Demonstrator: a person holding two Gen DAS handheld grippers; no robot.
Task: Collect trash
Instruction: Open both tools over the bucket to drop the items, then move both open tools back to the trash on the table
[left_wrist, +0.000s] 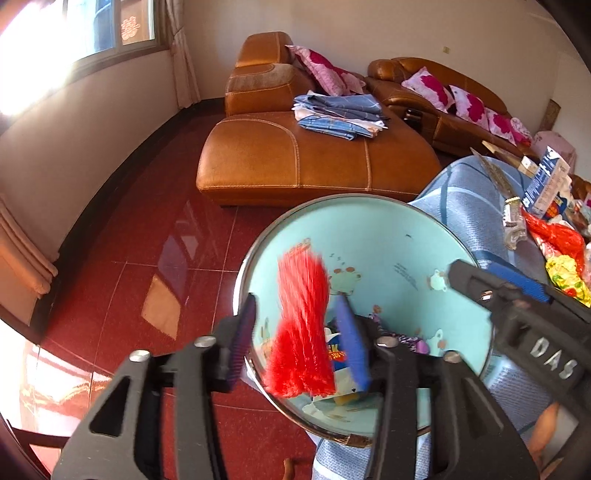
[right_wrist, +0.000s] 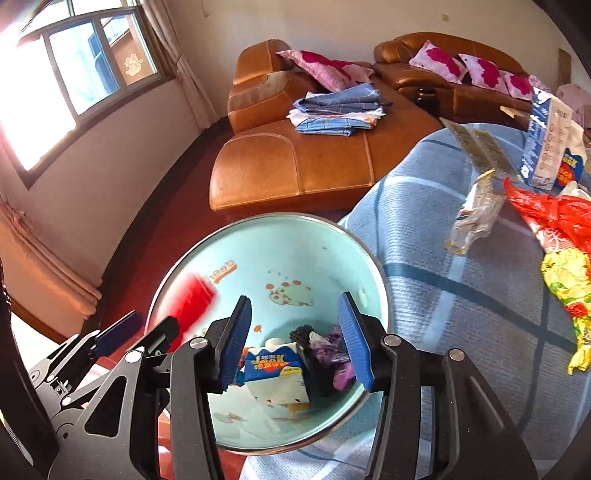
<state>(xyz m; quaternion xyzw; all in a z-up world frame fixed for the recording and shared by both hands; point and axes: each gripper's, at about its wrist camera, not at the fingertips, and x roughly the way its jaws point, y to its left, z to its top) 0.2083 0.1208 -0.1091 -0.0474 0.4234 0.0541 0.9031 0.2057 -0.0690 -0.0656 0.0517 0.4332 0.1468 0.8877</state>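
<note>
A pale blue bin (left_wrist: 369, 240) with a metal rim stands beside the table. My left gripper (left_wrist: 297, 339) hangs over its mouth, open. Between the pads, touching neither, is a blurred red wrapper (left_wrist: 301, 325). My right gripper (right_wrist: 295, 339) is also over the bin (right_wrist: 295, 251), open with nothing between its fingers. Below it, inside the bin, lie a blue and white carton (right_wrist: 275, 365) and a purple wrapper (right_wrist: 336, 354). The right wrist view shows the left gripper (right_wrist: 147, 328) at the lower left with the red wrapper (right_wrist: 192, 299) beside it.
The table (right_wrist: 461, 295) with a blue checked cloth is to the right. On it lie a clear wrapper (right_wrist: 476, 214), a red plastic bag (right_wrist: 554, 210), a yellow wrapper (right_wrist: 569, 277) and a milk carton (right_wrist: 546, 147). An orange leather sofa (right_wrist: 295, 166) stands behind, on a red tiled floor (left_wrist: 147, 240).
</note>
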